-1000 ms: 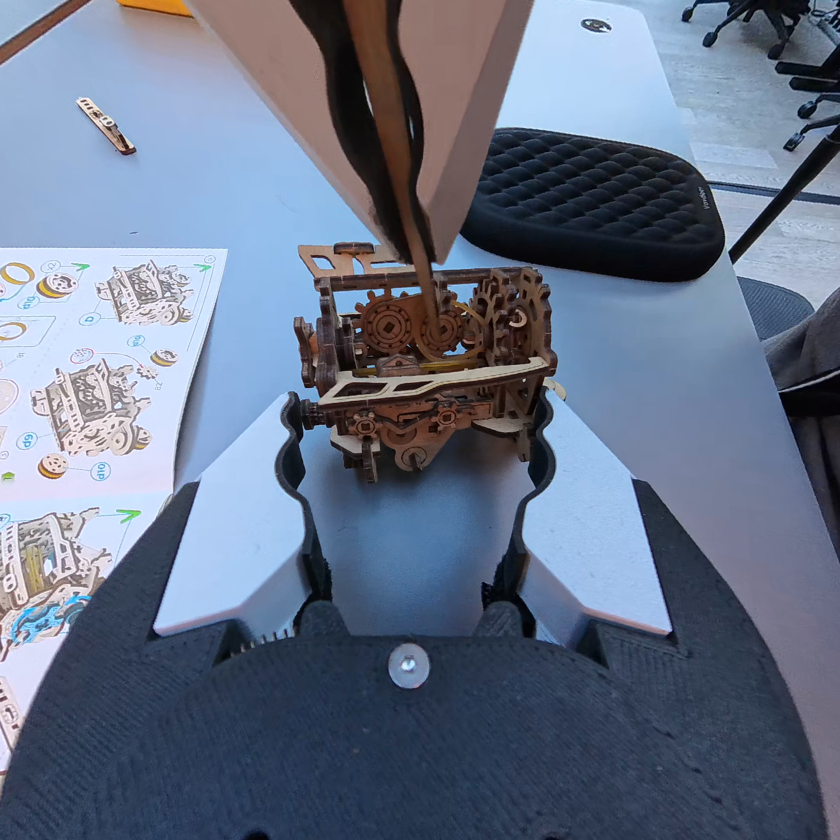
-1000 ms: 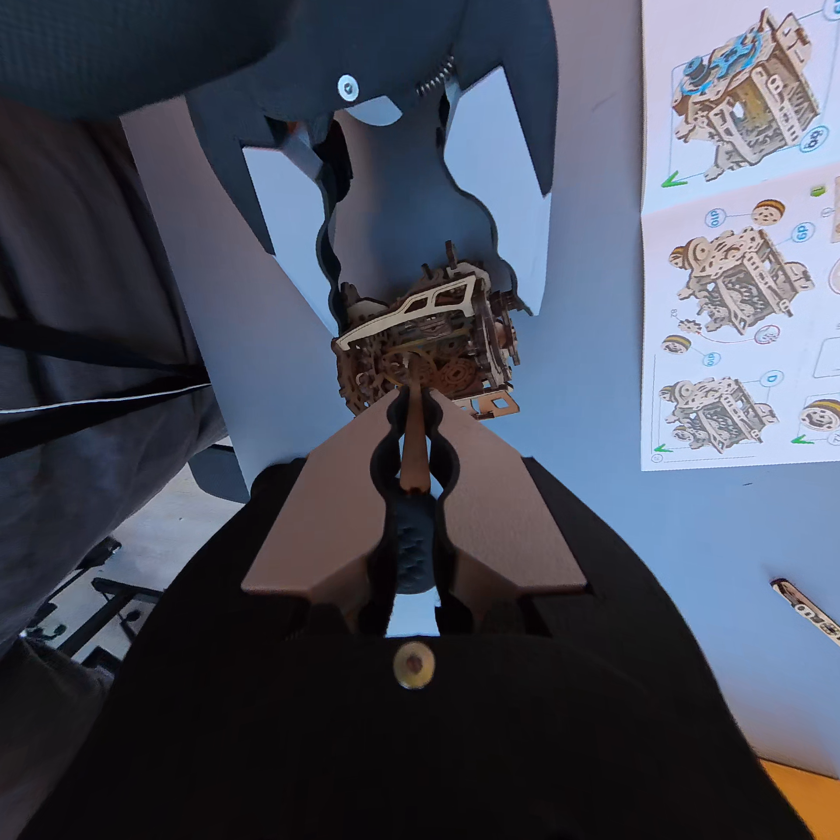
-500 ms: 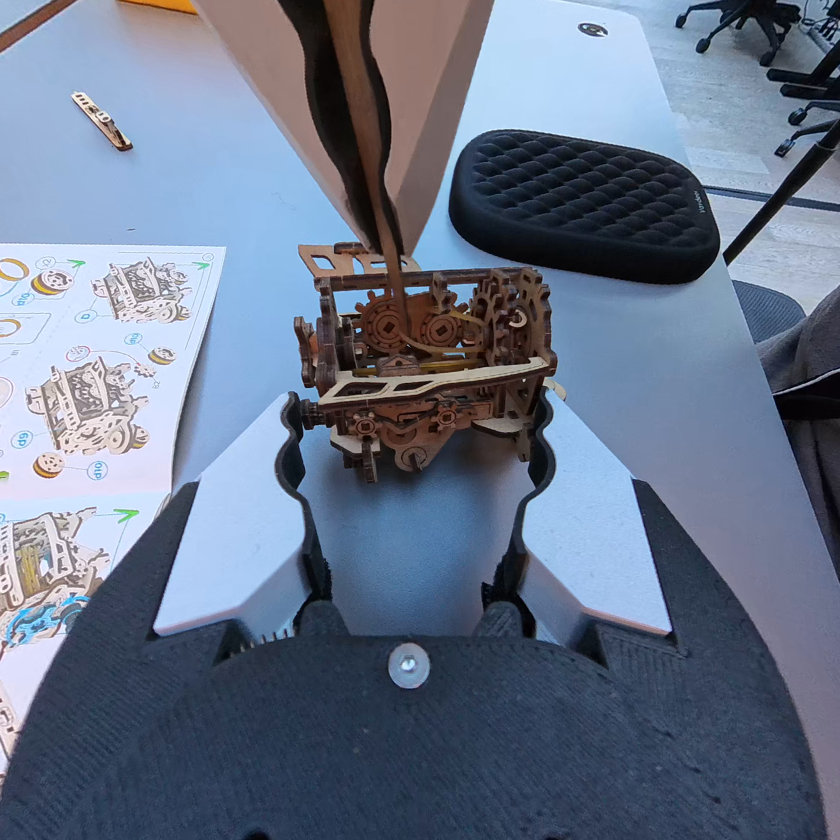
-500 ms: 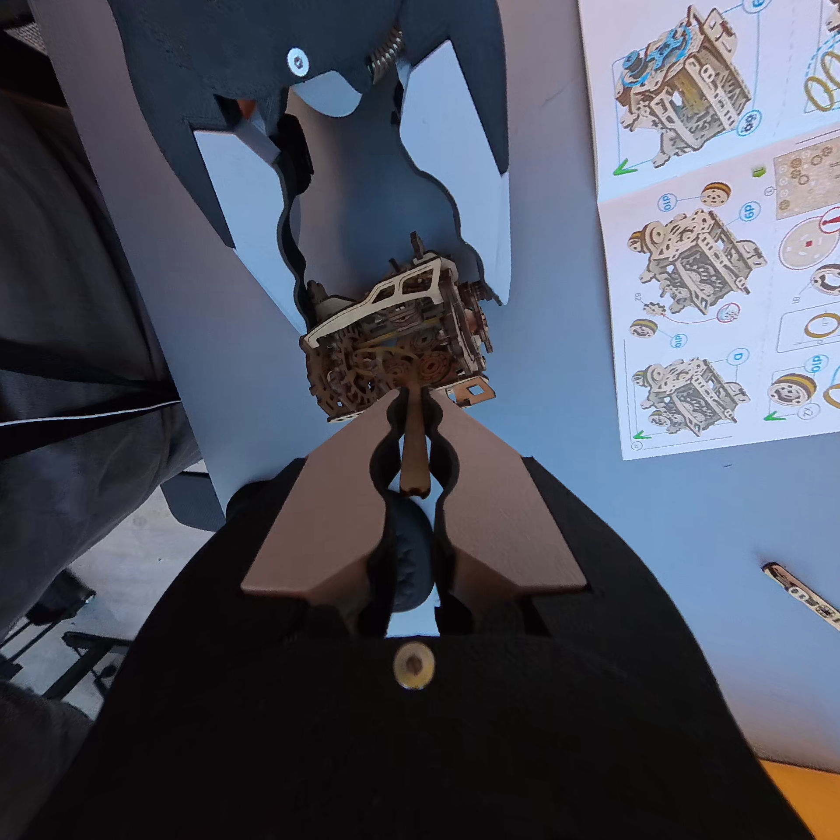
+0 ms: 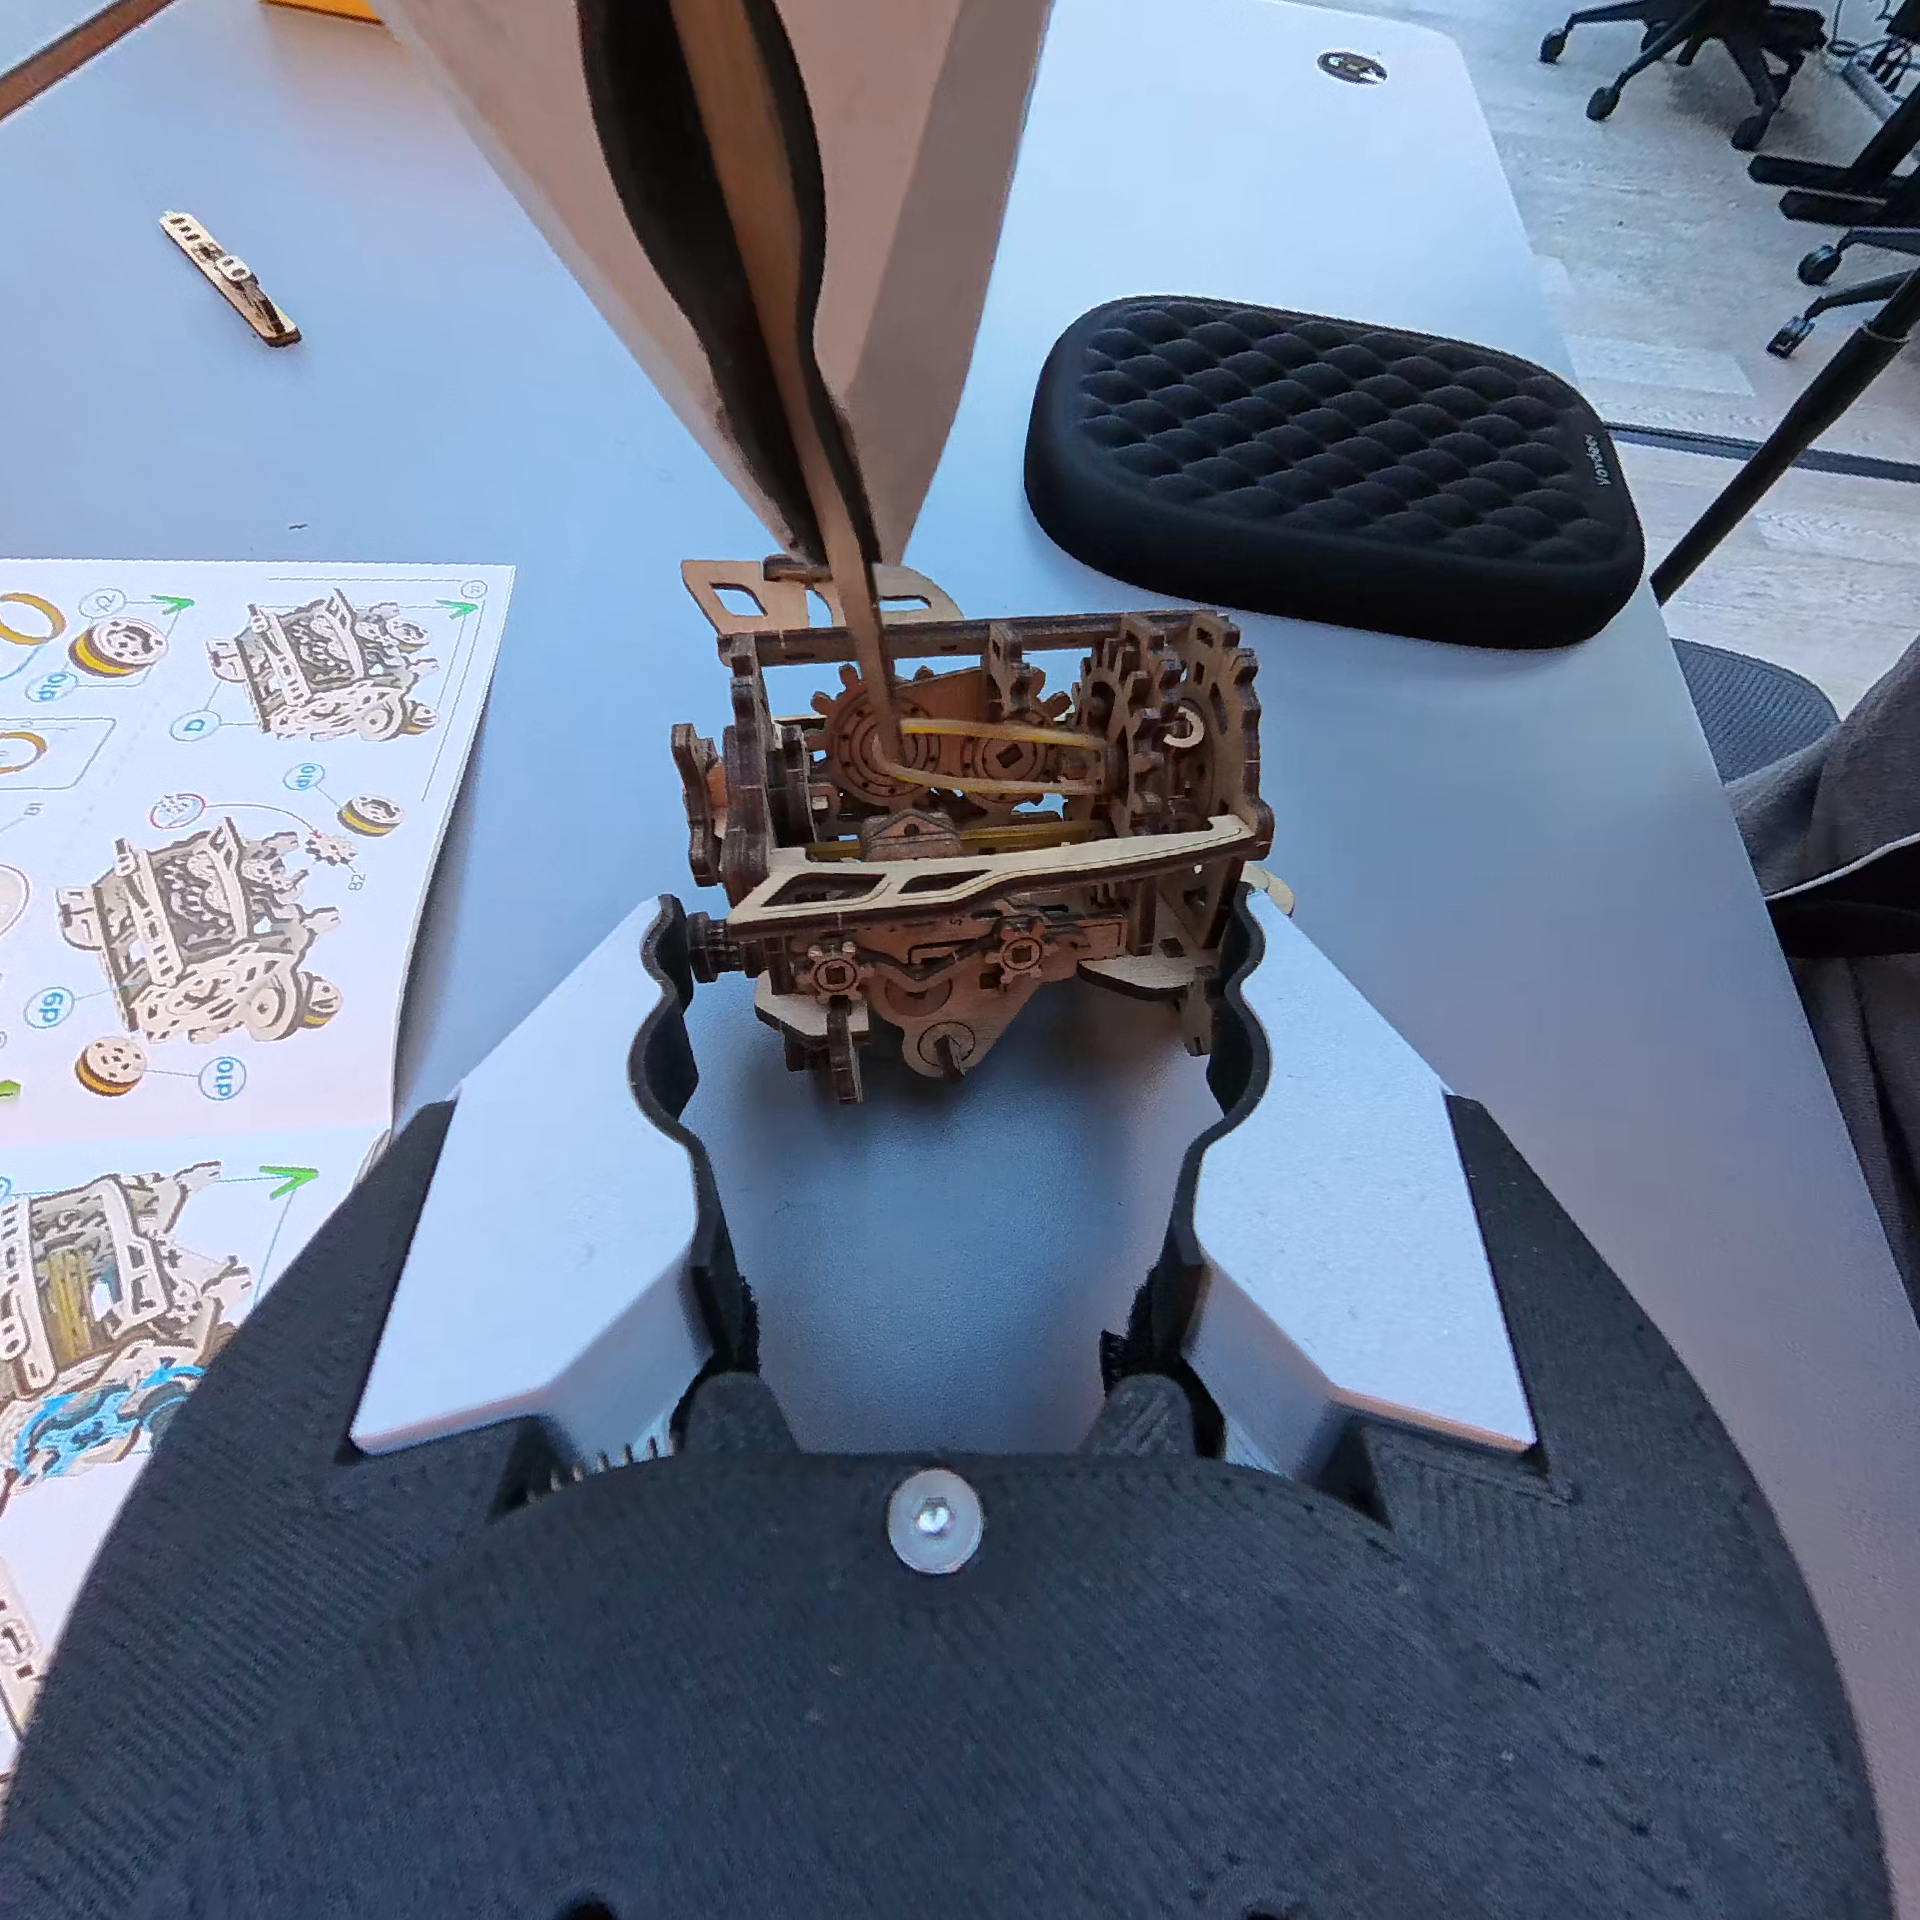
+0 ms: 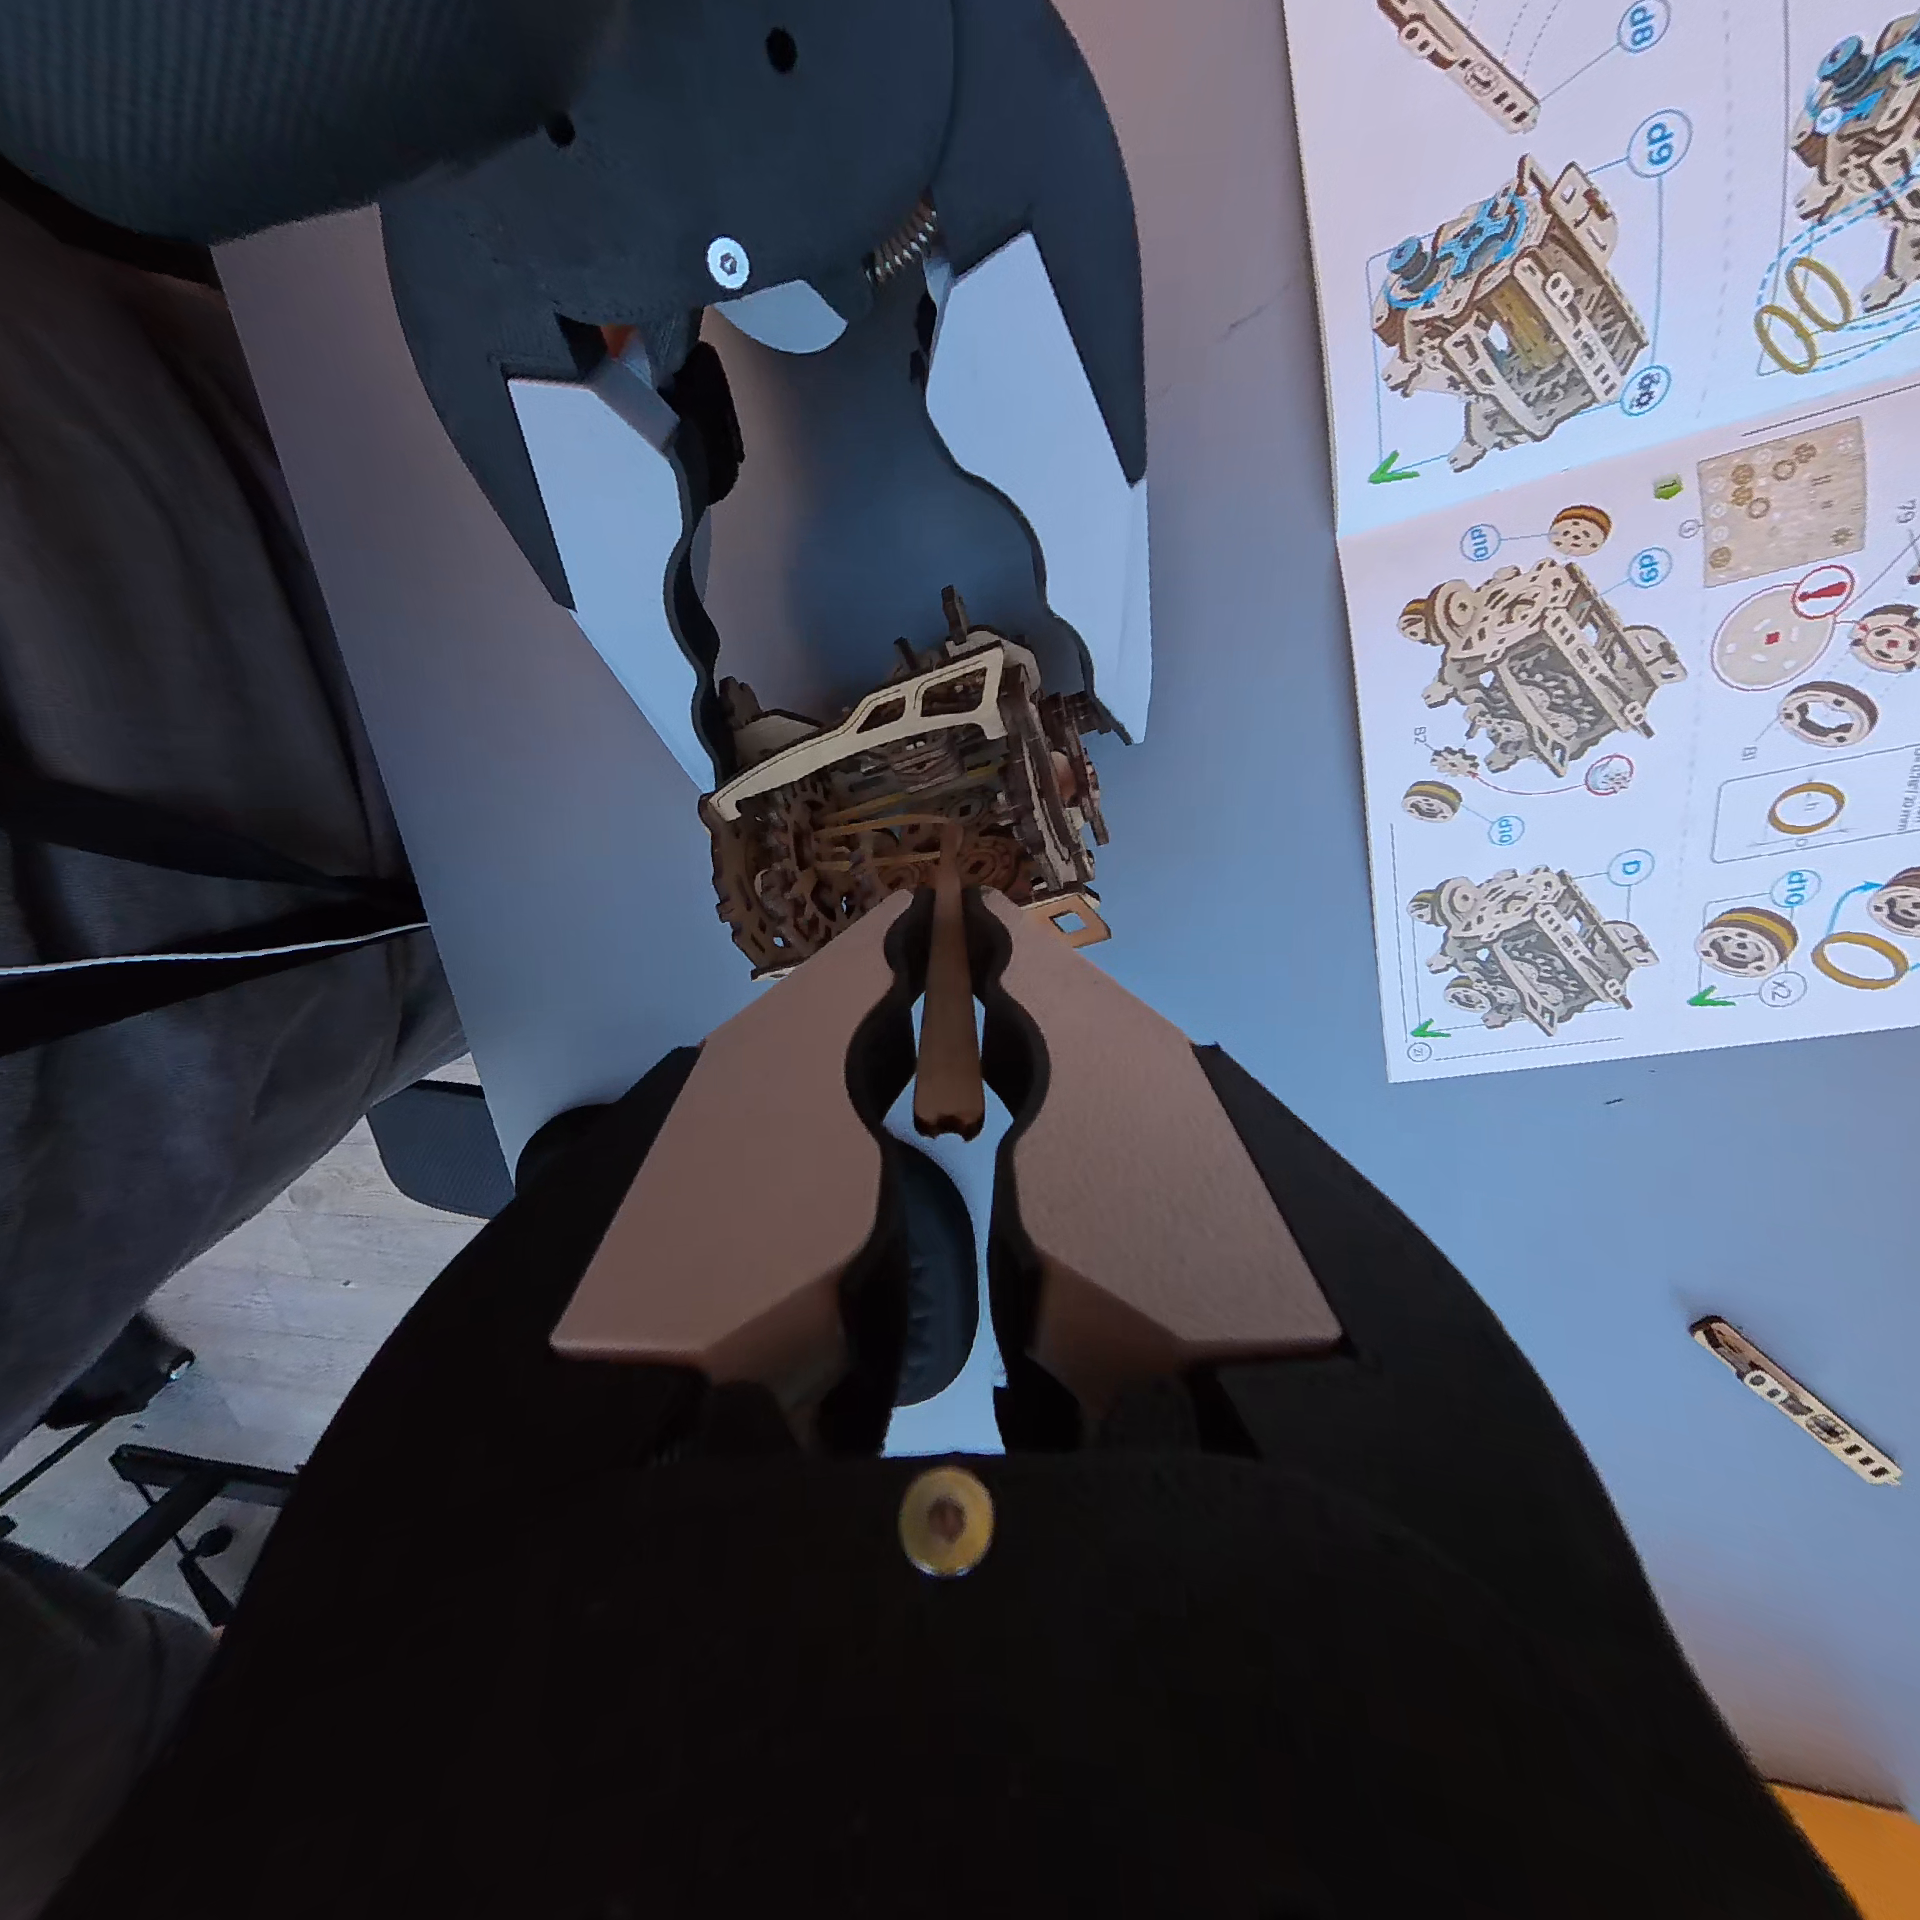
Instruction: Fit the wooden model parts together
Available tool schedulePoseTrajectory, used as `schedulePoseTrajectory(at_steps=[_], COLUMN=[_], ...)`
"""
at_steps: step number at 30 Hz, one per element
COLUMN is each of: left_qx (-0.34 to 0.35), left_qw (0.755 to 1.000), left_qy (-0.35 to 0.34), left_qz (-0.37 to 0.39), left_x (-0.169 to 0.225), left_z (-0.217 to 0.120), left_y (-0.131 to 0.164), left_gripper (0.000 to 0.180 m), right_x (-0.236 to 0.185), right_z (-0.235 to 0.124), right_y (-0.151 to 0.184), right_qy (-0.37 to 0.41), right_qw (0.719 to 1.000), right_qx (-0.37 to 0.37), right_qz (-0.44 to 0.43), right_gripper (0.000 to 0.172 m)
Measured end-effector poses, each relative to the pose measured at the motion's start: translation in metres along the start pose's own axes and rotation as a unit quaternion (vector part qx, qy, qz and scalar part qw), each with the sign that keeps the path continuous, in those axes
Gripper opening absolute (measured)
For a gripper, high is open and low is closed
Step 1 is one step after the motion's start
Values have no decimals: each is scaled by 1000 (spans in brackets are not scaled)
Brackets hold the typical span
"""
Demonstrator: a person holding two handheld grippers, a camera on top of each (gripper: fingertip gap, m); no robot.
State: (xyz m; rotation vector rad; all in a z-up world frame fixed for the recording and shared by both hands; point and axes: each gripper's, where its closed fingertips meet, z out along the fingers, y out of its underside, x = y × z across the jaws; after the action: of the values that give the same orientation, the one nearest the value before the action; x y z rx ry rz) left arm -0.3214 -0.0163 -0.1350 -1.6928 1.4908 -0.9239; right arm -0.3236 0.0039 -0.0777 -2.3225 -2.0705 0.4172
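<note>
Bracketing the wooden model from the near side, the left gripper stands wide open, its two dark-edged fingertips just beside the model's outer ends; whether they touch it I cannot tell. The model, a boxy frame packed with gears, sits on the grey table between those fingertips, with a yellow rubber band stretched across its gears.

Coming down from above, the right gripper is clamped on a thin wooden stick; both pads press its flat sides, and its tip reaches into the gears at the near end of the band's loop.

Left of the model lies an open instruction sheet, printed with drawings of the model at several stages, green arrows and small circled part codes; the writing is too fine to matter. Farther off, a small loose wooden strip lies alone on the table. Beyond the model to the right rests a black quilted cushion with a small brand mark along its edge. No container shows in either view
</note>
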Motion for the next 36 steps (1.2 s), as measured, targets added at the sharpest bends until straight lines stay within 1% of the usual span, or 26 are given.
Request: schedulePoseTrajectory(at_steps=[7,16,22,36], left_qx=[0,0,1,15], left_qw=[1000,1000,1000,1000], left_qy=[1,0,-1,-9], left_qz=[-1,0,-2,-6], left_x=[0,0,0,-4], left_z=[0,0,0,-4], left_y=[0,0,0,-4], left_gripper=[100,101,100,99], right_x=[-1,3,4,3], right_z=[-2,-2,-1,-7], right_y=[-7,-8,-12,-6], right_qy=[-11,-30,-33,-6], right_qw=[1000,999,999,999], right_qx=[4,-30,-14,28], right_qz=[-4,5,18,30], right_gripper=[3,3,3,3])
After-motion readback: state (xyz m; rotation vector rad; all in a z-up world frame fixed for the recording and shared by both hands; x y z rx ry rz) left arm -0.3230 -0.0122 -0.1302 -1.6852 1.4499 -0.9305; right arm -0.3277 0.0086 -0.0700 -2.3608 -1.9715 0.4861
